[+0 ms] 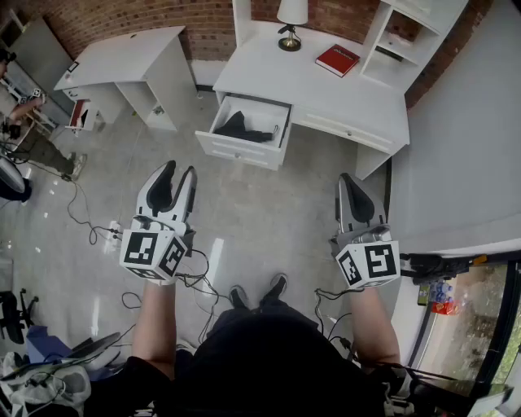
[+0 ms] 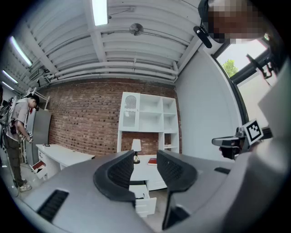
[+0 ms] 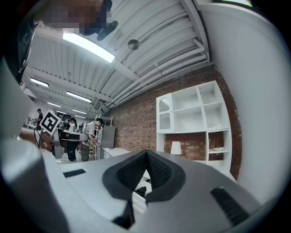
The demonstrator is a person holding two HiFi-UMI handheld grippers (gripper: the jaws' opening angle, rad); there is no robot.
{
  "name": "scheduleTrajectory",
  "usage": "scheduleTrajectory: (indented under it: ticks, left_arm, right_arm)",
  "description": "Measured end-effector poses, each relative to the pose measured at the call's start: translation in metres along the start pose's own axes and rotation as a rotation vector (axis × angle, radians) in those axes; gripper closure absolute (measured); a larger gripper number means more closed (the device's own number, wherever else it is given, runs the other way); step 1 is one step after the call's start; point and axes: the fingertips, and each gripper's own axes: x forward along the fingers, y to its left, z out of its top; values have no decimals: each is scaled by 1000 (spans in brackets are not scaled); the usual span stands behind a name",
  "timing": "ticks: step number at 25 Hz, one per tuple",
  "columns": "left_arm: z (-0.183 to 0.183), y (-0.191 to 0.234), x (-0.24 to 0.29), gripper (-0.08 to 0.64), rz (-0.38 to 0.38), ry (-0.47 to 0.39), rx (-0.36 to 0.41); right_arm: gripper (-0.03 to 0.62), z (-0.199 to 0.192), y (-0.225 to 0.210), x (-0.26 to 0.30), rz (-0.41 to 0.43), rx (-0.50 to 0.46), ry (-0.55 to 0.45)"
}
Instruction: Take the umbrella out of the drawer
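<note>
A black folded umbrella (image 1: 244, 128) lies in the open drawer (image 1: 244, 149) of the white desk (image 1: 342, 98). Both grippers hover level over the floor, well short of the drawer. My left gripper (image 1: 178, 173) is open with nothing between its fingers. In the left gripper view its jaws (image 2: 145, 160) frame the desk, and the drawer (image 2: 142, 202) shows below them. My right gripper (image 1: 348, 181) is shut and empty. In the right gripper view its tips (image 3: 146, 153) meet, and a dark shape, probably the umbrella (image 3: 140, 190), shows under them.
On the desk stand a lamp (image 1: 291, 24) and a red book (image 1: 337, 59), with a white shelf unit (image 1: 407, 32) at its right. A second white desk (image 1: 122, 61) stands to the left. Cables (image 1: 102, 232) trail over the floor by my left gripper. A person (image 1: 32, 122) works at far left.
</note>
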Motion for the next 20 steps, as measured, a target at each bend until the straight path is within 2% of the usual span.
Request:
scheduleTrajectory:
  ticks: [5,11,18,20]
  left_arm:
    - [-2,38,-44,404,21,-7,21]
    - [-11,71,-88,404,36,-15,-12]
    - [-2,101,-129,403,60,-43,4]
    - [3,105,-136,403,56,-59,-3]
  right_arm:
    - [592,5,52,6,10,-13,17]
    - [592,12,104,0,25,-53,25]
    - [591,23,139,-2,15,-23,2]
    - [553,27,146,0,24,-27,1]
